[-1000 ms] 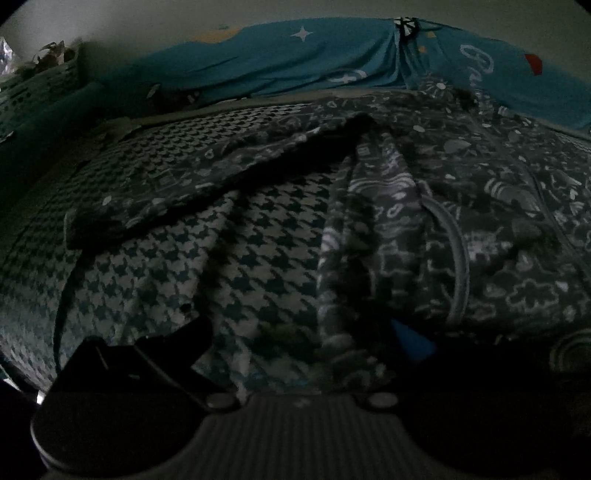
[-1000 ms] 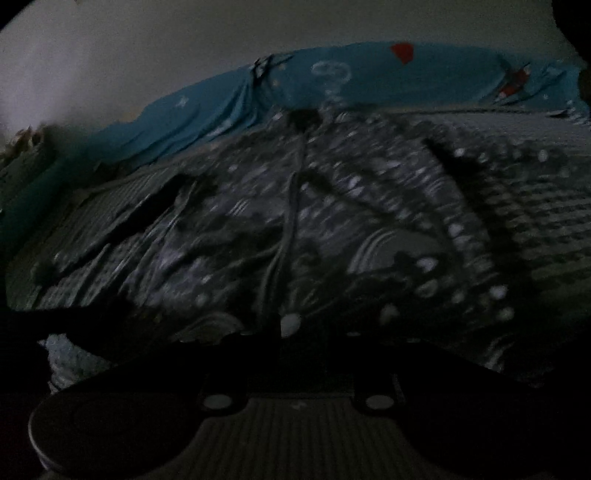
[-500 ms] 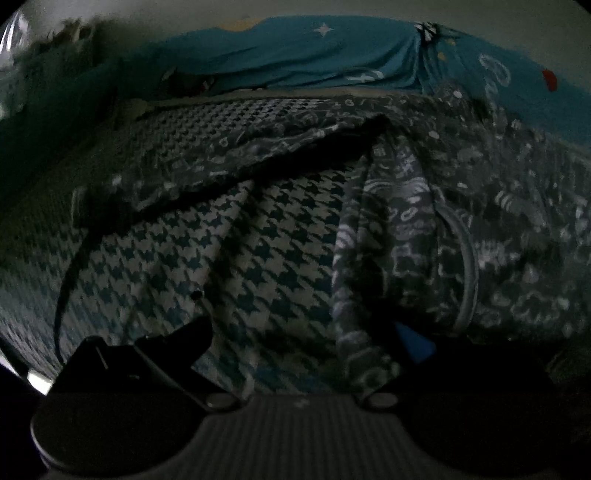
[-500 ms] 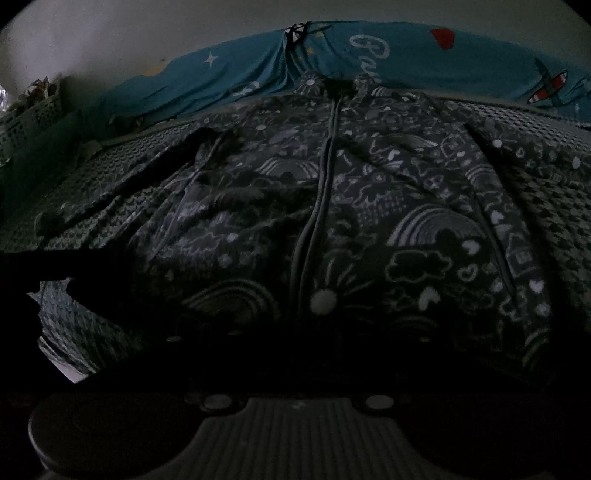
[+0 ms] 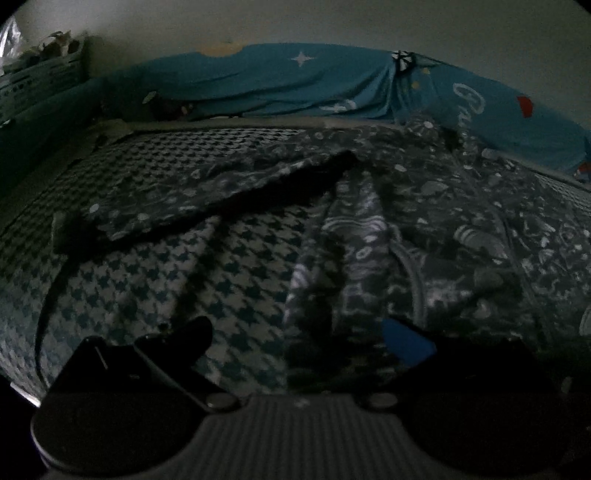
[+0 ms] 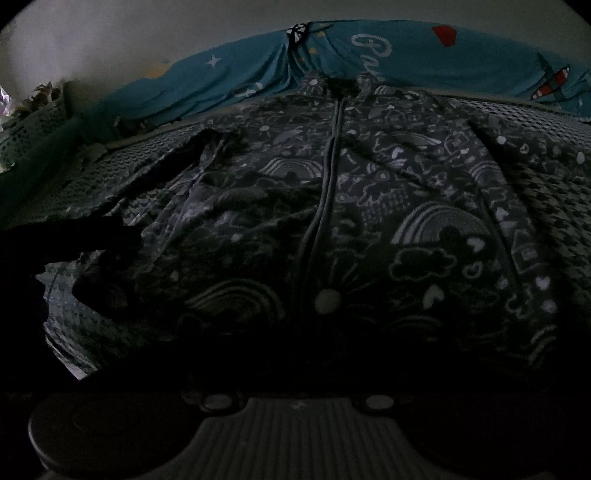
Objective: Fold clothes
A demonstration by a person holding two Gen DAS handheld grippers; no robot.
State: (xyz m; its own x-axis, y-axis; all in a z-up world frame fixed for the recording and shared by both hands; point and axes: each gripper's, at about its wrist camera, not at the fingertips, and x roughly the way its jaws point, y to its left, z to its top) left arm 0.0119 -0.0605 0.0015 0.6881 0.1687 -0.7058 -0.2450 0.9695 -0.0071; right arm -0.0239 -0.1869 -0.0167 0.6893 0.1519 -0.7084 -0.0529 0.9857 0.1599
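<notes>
Jacket [image 6: 332, 206]: spread flat, zipper up, on the bed [image 5: 155, 280], hem at its near edge.
Change: right gripper [image 6: 295, 369] jaws opening, hem released; fingers lost in dark.
Left gripper [image 5: 295, 339]: jaws apart, straddling side hem.
Meaning: spreading finished; folding next.

1. Both my views are very dim; colours look muted and grainy.
2. The wall [image 5: 332, 22] at the top is the brightest area.
3. My right view's lower third sinks into near-black shadow, hiding my right gripper.
4. Fisheye bending curves the bed [image 5: 155, 280] and darkens the corners.
5. No glare; edges look slightly soft.
</notes>
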